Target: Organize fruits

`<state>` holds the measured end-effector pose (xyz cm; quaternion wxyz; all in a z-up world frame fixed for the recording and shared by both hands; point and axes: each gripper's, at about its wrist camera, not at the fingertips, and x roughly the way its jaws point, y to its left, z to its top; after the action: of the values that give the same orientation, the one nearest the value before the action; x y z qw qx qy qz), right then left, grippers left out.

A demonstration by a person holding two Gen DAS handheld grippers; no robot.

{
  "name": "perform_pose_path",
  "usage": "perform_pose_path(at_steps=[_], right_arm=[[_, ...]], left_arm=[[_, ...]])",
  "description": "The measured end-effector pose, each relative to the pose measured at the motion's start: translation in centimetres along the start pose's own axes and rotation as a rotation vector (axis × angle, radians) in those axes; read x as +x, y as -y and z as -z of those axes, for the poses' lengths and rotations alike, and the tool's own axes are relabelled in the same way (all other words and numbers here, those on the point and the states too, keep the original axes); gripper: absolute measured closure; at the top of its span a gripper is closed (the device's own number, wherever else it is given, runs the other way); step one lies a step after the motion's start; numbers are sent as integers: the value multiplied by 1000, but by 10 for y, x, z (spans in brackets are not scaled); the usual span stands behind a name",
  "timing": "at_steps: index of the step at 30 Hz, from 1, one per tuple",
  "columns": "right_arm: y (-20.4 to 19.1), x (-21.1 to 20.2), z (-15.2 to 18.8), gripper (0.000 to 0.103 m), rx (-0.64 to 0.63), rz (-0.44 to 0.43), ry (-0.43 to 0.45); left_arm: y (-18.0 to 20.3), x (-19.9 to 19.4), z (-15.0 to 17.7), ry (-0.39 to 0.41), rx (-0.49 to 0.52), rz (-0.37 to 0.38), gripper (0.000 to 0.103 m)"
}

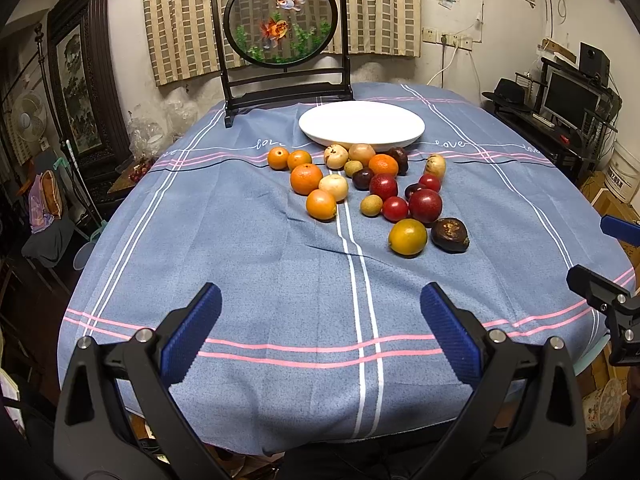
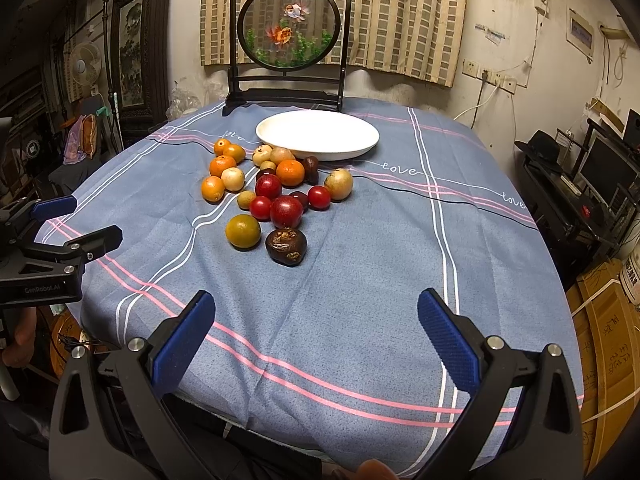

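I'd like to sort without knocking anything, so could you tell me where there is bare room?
Free: the white plate, and the blue cloth between both open grippers and the dark wrinkled fruit. Crowded: the fruit cluster just before the plate.

Bare tablecloth (image 1: 280, 280) lies open before the fruit cluster (image 1: 372, 184); behind it (touching) the plate (image 1: 360, 122).

I count twenty fruits (image 1: 306, 179) and one plate (image 1: 320, 120).
Five orange ones (image 1: 321, 204), four red (image 1: 425, 205), four pale (image 1: 333, 187), three dark purple (image 1: 363, 179), two small tan (image 1: 371, 205), one yellow-green (image 1: 407, 237), and one wrinkly brown (image 1: 450, 234) at the pile's 5 o'clock.
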<state>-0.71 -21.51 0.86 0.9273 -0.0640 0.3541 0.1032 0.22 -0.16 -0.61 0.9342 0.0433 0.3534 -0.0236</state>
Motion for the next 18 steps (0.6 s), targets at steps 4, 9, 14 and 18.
perform_pose_path(at_steps=[4,9,14,18], right_arm=[[0,1,1,1,1,0,-1],[0,2,0,1,1,1,-2],[-1,5,2,1,2,0,-6],[0,10,-1,1,0,-1,-12]], left_arm=[[0,0,1,0,1,2,2],[1,1,1,-1,0,3,2],[1,2,1,-2,-2,5,2],[3,9,0,-9,-2,11,2]])
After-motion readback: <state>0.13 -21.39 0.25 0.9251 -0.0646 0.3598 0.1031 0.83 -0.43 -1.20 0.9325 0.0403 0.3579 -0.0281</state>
